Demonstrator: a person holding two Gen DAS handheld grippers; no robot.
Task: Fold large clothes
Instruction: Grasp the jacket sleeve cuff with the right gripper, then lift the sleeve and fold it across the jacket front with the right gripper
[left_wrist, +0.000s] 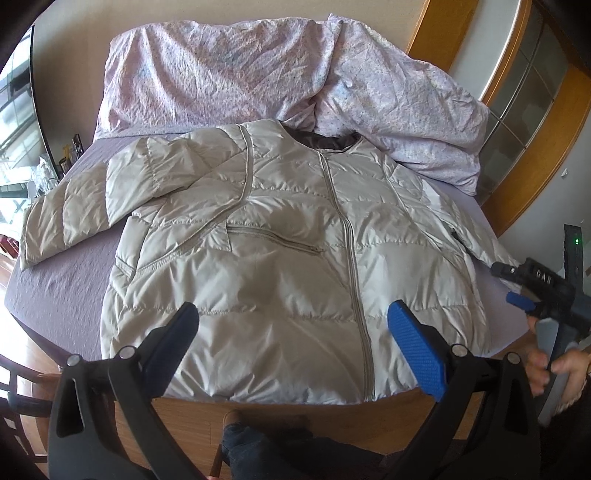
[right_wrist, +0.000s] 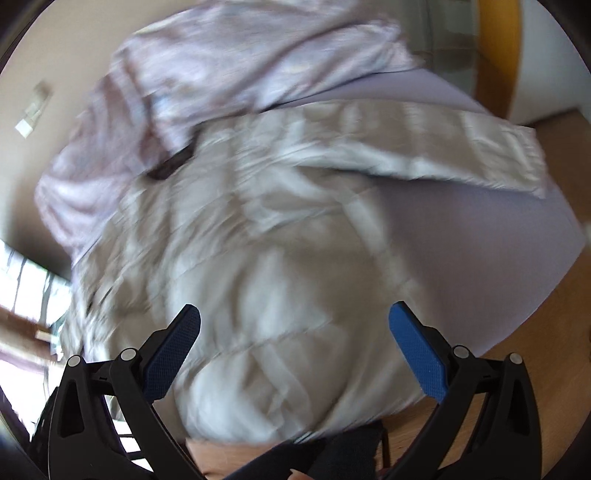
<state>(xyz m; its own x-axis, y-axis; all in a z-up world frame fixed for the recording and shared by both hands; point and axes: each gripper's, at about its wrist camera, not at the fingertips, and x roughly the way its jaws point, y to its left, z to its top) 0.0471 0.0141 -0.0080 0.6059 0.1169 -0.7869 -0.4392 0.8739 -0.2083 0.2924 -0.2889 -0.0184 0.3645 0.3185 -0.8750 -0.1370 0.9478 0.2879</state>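
A pale quilted jacket (left_wrist: 280, 251) lies face up and zipped on the purple bed sheet (left_wrist: 62, 288), its hem at the near edge and its collar touching the crumpled floral duvet (left_wrist: 229, 74) at the far side. The left sleeve (left_wrist: 85, 206) bends out to the left; in the right wrist view, which is blurred, the right sleeve (right_wrist: 424, 147) stretches out to the far right. The left gripper (left_wrist: 291, 325) hovers over the hem with its jaws wide apart, holding nothing. The right gripper (right_wrist: 293, 325) is likewise spread wide and empty, above the near right part of the jacket. By my judgement the folding has not begun: the garment is only laid out. The next move probably calls for pinching a sleeve near its cuff and carrying it across the chest, keeping the slippery puffy fabric from sliding off the bed edge
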